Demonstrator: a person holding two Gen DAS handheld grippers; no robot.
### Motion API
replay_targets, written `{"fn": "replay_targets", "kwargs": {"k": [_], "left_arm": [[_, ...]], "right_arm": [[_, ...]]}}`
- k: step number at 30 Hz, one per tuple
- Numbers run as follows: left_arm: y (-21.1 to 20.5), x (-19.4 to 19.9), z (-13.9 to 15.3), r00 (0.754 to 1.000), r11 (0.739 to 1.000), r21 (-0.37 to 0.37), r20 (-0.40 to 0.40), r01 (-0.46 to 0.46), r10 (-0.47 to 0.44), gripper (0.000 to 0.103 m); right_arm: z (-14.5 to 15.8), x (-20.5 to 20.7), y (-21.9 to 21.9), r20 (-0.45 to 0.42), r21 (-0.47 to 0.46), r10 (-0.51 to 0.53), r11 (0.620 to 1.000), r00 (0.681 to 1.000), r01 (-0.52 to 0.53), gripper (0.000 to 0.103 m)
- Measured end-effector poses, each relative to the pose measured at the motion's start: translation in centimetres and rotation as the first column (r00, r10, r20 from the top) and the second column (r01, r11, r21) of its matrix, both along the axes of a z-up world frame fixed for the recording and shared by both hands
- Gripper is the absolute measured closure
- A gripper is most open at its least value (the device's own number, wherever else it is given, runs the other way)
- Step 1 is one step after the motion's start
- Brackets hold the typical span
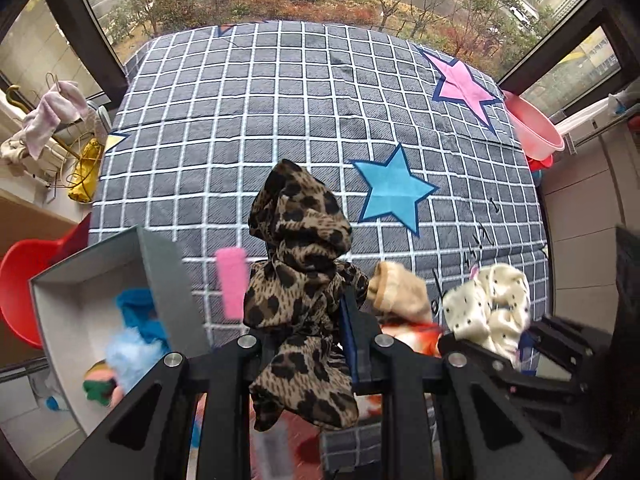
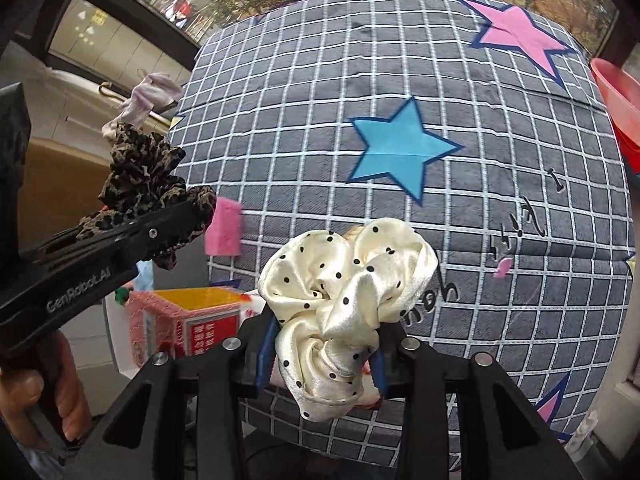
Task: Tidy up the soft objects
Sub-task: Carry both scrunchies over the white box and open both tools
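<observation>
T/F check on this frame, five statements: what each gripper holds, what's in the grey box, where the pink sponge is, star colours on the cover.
1. The left gripper is shut on the leopard-print scrunchie. True.
2. The right gripper is open and holds nothing. False: it is shut on the cream polka-dot scrunchie.
3. The grey box has nothing in it. False: blue fluffy items lie inside.
4. A pink sponge lies on the checked cover. True.
5. The checked cover shows a blue star and a pink star. True.
</observation>
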State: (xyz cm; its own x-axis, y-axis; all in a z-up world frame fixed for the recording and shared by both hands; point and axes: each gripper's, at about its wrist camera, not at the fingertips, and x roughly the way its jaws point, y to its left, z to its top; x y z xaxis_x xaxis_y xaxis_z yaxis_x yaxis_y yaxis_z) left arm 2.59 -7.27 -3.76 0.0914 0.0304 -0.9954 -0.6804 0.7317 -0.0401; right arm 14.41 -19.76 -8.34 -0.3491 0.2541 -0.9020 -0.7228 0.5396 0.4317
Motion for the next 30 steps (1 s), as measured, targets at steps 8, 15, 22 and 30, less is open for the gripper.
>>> {"fn": "replay_targets", "kwargs": {"k": [8,15,22,30], "left_arm": [[-1.0,-3.7,2.3,0.999,1.000,0.023,0.025,0.021,-0.022,0.078],[-2.0,-6.9,3.4,0.999,1.000,0.014,0.038,0.021,-0.022,0.078],[-3.0,-9.5,4.0,0.999,1.000,0.005,0.039,0.022,-0.022,0.078],[-2.6,-13.1,4.8,0.998,0.999,0.024,0.058,-0.041,0.039,0.078]], "right_arm": [[1.1,-2.5,0.2,0.022,-0.027,0.069,0.997,0.997,-0.068,0.064],[2.5,-4.4,0.0,0.027,-0.039,0.109,0.993,0.994,-0.108,0.064],[4.0,-6.9,0.3,0.024,-0.033,0.164,0.986,0.986,-0.164,0.064],[6.1,-10.4,2.6,0.057,-0.004,0.264,0.964,0.963,-0.264,0.064]]}}
